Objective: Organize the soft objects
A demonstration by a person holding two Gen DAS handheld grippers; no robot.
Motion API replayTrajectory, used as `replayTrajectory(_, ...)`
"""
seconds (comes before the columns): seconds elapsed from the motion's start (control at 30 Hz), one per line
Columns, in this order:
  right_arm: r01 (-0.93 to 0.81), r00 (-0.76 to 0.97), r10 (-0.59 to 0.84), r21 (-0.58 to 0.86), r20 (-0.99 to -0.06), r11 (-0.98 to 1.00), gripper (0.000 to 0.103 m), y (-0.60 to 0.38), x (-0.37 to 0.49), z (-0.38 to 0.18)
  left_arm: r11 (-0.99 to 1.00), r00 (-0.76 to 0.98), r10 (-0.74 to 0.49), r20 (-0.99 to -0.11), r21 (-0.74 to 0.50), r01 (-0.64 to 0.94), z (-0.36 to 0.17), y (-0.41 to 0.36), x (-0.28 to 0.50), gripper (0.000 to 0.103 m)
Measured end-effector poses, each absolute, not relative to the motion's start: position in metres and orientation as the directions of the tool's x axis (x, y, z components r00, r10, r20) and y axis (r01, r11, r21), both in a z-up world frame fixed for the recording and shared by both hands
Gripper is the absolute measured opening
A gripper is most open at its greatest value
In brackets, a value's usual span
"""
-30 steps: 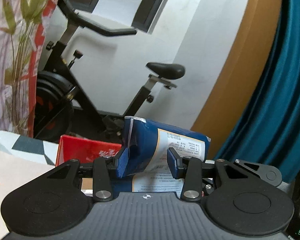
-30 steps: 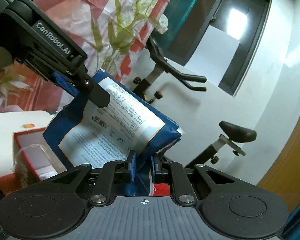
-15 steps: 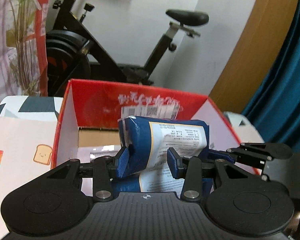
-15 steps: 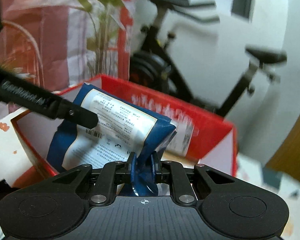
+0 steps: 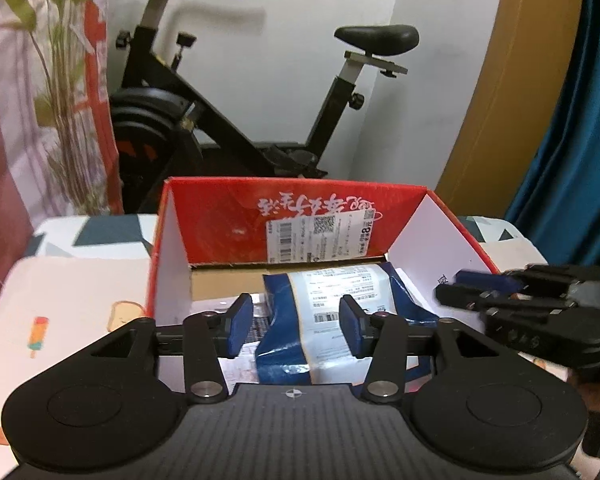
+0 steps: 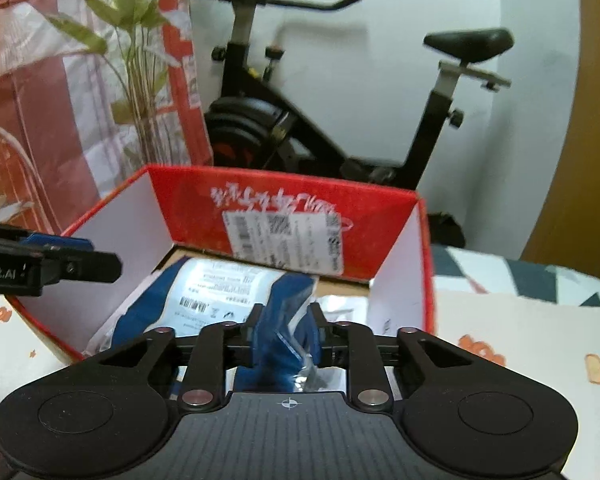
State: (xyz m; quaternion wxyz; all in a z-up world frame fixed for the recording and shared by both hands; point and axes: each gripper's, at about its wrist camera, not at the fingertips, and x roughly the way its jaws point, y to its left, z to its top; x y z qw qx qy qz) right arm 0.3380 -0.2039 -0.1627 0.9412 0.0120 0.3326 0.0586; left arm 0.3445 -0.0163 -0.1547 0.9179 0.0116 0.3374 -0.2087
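Your left tool (image 5: pixel 296 322) has just opened off the blue pouch (image 5: pixel 332 308); your right tool (image 6: pixel 286 330), loosening, may drag it from the red box (image 5: pixel 228 208).

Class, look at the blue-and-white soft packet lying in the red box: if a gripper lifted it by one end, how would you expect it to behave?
The blue packet would probably sag: its film creases and bunches between the right gripper. It looks puffy, so likely light. Its glossy film may slip from a loose grip.
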Motion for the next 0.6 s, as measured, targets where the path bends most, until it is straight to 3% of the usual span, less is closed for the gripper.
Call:
replayTrajectory(0.17,-0.081,0.822,0.096,0.050,-0.562,0.995,0.028,-0.216,0.315,-0.146,0.924,0.732,-0.338,-0.592,-0.060,0.378,-0.145,-0.007,0.326,0.060)
replayTrajectory(0.6,-0.023,0.873,0.079,0.121,-0.482,0.992,0.032,-0.253,0.257,-0.130,0.942,0.762,-0.322,-0.561,-0.108,0.318,-0.141,0.034,0.283,0.062)
